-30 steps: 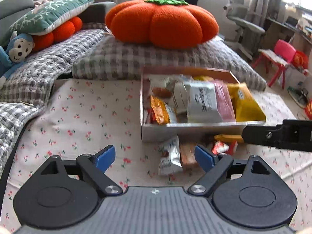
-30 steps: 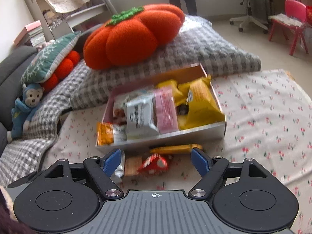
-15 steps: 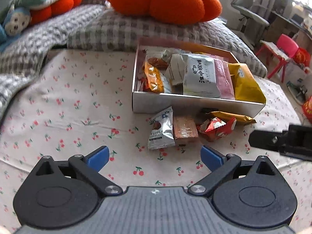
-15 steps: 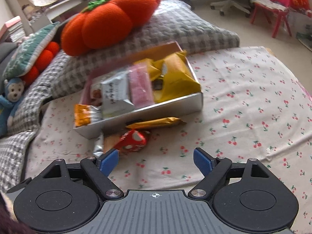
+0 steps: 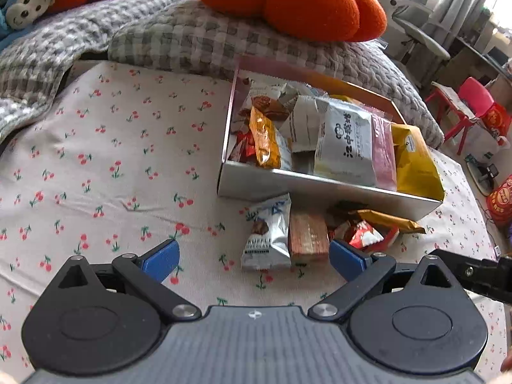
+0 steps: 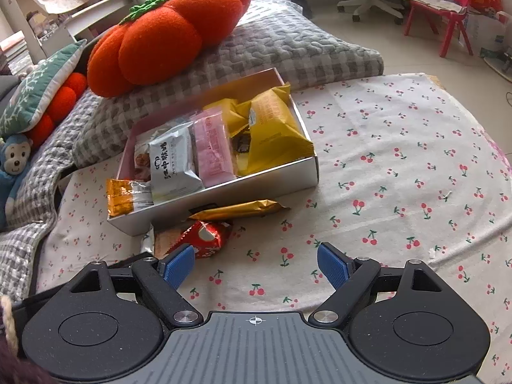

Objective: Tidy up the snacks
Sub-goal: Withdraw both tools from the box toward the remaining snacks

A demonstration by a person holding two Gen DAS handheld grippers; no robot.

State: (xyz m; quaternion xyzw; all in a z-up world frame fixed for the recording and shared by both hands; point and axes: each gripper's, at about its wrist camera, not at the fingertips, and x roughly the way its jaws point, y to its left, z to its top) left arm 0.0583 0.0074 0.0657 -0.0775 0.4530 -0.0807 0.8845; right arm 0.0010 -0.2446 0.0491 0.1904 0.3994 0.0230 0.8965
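Shiny silver foil snack packet (image 5: 268,233) just ahead of the fingers; soft matt cherry-print cloth (image 5: 112,166) underneath; smooth silver cardboard box (image 6: 224,192).

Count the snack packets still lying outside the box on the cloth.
4, all along the box's near wall: silver packet, brown wafer, red packet, gold bar. A dark wrapper behind them may be a fifth.

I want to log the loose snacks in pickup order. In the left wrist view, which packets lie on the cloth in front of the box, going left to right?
silver packet → brown wafer packet → red wrapped snack → gold bar wrapper
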